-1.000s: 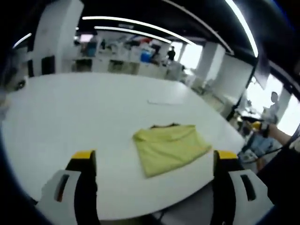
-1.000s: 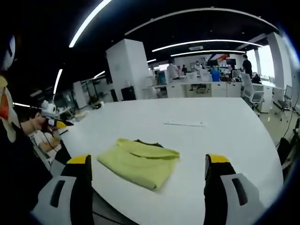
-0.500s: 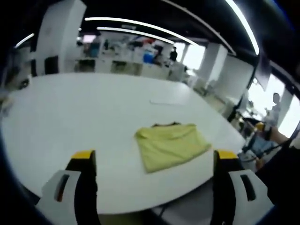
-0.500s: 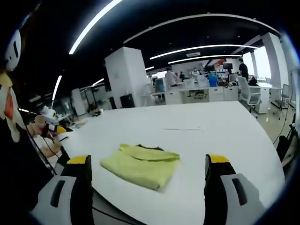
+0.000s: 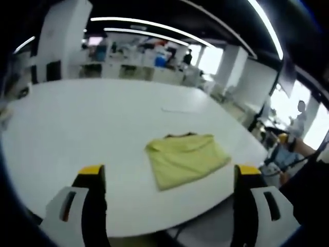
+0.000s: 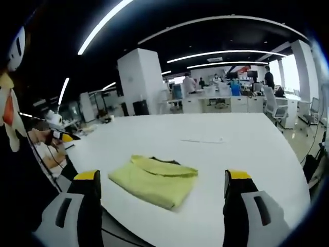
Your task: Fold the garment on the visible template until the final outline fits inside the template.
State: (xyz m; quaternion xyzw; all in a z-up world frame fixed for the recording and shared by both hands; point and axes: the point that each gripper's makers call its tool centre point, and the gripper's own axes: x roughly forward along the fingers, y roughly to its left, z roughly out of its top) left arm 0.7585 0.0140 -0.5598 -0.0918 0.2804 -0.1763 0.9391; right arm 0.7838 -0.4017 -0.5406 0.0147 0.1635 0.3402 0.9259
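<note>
Left gripper view: the left gripper [image 5: 167, 177] is seen with its jaws spread wide, nothing held between them, yellow tips raised above the near edge of the white table [image 5: 77, 128]. The folded yellow garment [image 5: 186, 159] is found lying flat on the table, ahead of the jaws and between them, nearer the right-hand jaw (a dark collar edge is visible at its far side). A thin pale strip [image 5: 180, 109] is noted lying farther back on the tabletop, well apart from the garment. No template outline can be made out around the garment in this view.

Right gripper view: the right gripper [image 6: 162, 177] is likewise seen spread wide and empty, its jaws hanging over the table's near edge. The garment [image 6: 153, 180] is placed between the jaws, nearer the left one, folded into a compact rough rectangle with a thicker folded lip along its far side. The pale strip [image 6: 202, 140] is seen beyond it, toward the table's middle. A person's hand [image 6: 42, 138] is visible at the left margin. Office desks and chairs [image 6: 272, 105] are visible in the background (detail too small to record).
</note>
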